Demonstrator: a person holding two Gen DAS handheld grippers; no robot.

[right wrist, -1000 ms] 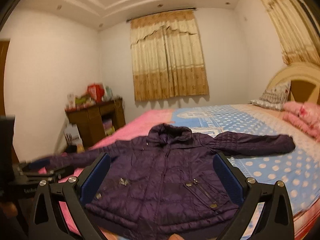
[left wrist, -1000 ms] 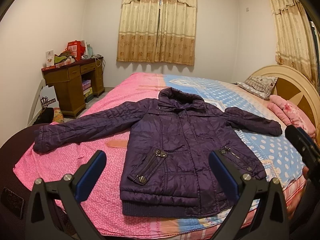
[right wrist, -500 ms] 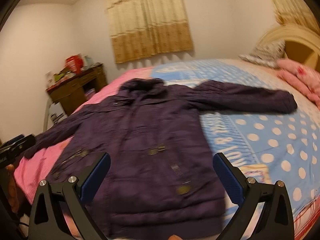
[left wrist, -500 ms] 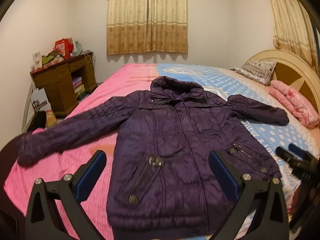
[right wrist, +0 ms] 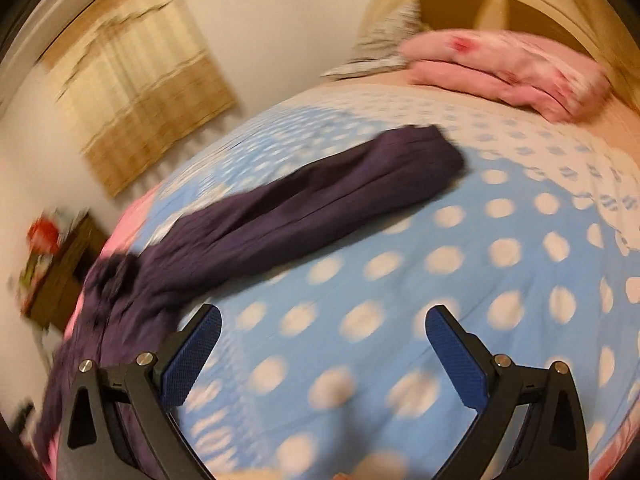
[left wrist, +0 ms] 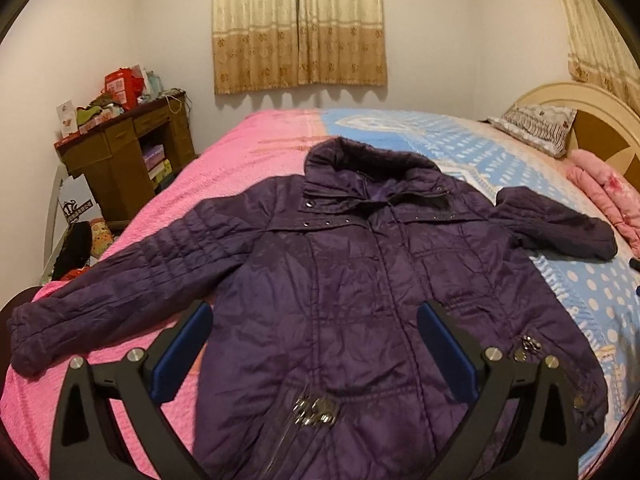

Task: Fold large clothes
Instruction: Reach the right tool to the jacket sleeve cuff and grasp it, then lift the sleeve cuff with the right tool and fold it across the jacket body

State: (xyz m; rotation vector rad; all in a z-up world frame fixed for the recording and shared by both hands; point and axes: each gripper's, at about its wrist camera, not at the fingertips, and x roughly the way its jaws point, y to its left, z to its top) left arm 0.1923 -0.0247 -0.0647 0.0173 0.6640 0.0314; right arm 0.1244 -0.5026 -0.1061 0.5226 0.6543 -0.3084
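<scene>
A home bedroom: a bed (left wrist: 280, 148) with arched headboard (left wrist: 592, 120) at 2 o'clock, pillow (left wrist: 536, 128), curtains (left wrist: 300, 24) at 12.

The jacket (left wrist: 352, 280) lies flat on the bed (left wrist: 256, 148), front up, collar toward the far wall, sleeves spread to either side. The pillow (left wrist: 536, 128) and folded blanket (left wrist: 600, 196) lie at the headboard (left wrist: 592, 112), right of the jacket. A desk (left wrist: 120, 152) stands left of the bed. Curtains (left wrist: 300, 24) hang behind it.
</scene>
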